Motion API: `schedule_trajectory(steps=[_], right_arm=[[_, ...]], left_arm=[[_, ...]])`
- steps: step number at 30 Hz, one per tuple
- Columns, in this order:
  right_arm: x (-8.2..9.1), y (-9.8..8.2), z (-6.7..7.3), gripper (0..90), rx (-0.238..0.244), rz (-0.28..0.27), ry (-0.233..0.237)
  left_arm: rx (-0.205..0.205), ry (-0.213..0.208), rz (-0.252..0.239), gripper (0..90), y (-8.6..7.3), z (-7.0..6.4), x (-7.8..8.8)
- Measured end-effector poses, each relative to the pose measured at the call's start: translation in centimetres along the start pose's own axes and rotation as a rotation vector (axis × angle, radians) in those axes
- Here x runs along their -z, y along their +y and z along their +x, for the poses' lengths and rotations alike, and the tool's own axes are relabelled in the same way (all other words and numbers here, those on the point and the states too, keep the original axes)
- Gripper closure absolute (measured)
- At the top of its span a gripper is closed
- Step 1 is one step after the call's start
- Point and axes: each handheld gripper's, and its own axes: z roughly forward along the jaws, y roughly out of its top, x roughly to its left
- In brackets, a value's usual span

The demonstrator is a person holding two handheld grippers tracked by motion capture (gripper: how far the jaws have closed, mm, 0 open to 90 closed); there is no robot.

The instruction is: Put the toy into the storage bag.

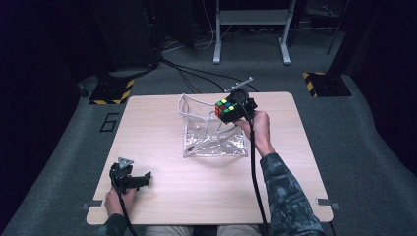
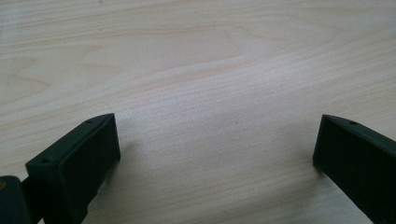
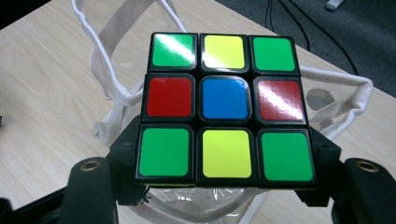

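right gripper [image 1: 231, 112] clamps the puzzle cube [image 1: 225, 109] by 2 opposite sides, holding it above the mouth of the clear bag [image 1: 209, 142] at mid-table. in the right gripper view the cube [image 3: 225, 106] sits squarely between the jaws, bag rim and white handles [image 3: 112, 88] just beneath. cube looks rigid, light, with glossy stickers likely slick; flat side faces are the sensible hold, as taken now. the bag is soft film, slumped, so its rim may fold or catch a cube corner on the way in. left gripper [image 1: 132, 178] rests on the table [image 1: 162, 196] near the front left corner, jaws spread wide over bare wood [image 2: 210, 93], nothing between them. plenty of free tabletop around the bag; far table edge lies close behind it.
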Motion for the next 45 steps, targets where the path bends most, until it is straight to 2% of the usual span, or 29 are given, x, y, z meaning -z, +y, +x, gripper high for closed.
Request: schedule_trajectory(steps=[6,12,15,16,20,23,30,33,35,37,38,40,41,45], right_arm=[[-1.2,-0.5,0.0,32.9,0.024,0.047,-0.025],[-1.3,-1.0,-0.4,32.9,0.016,0.048,-0.051],[-1.0,-1.3,-0.9,32.9,-0.007,0.044,-0.068],[-1.0,-1.4,-0.9,32.9,-0.040,0.047,-0.083],[-1.0,-1.6,-1.3,32.9,-0.057,0.051,-0.100],[-1.1,-1.7,-1.7,32.8,-0.088,0.074,-0.128],[-1.7,-1.8,-1.8,32.6,-0.094,0.109,-0.167],[-2.0,-1.7,-1.7,32.1,-0.099,0.120,-0.170],[-2.0,-1.7,-1.6,27.3,-0.101,0.116,-0.174],[-1.8,-1.7,-1.4,17.6,-0.102,0.112,-0.155],[-1.6,-1.6,-1.2,14.0,-0.099,0.111,-0.163],[-1.2,-1.7,-1.1,13.8,-0.092,0.098,-0.157],[-0.5,-1.7,-0.9,10.9,-0.087,0.073,-0.140],[1.0,-2.1,-0.6,4.9,-0.070,0.041,-0.120]], left_arm=[[0.000,0.000,0.000,0.4,0.0,0.0,0.0],[0.000,0.000,0.000,0.4,0.0,0.0,0.0],[0.000,0.000,0.000,0.4,0.0,0.0,0.0],[0.000,0.000,0.000,0.4,0.0,0.0,0.0],[0.000,0.000,0.000,0.4,0.0,0.0,0.0],[0.000,0.000,0.000,0.4,0.0,0.0,0.0],[0.000,0.000,0.000,0.4,0.0,0.0,0.0],[0.000,0.000,0.000,0.4,0.0,0.0,0.0],[0.000,0.000,0.000,0.4,0.0,0.0,0.0],[0.000,0.000,0.001,0.4,0.0,0.0,0.0],[0.000,0.000,0.000,0.4,0.0,0.0,0.0],[0.000,0.000,0.000,0.4,0.0,0.0,0.0],[0.000,-0.001,-0.002,0.4,0.0,0.0,0.0],[0.000,0.000,-0.002,0.4,0.0,0.0,0.0]])
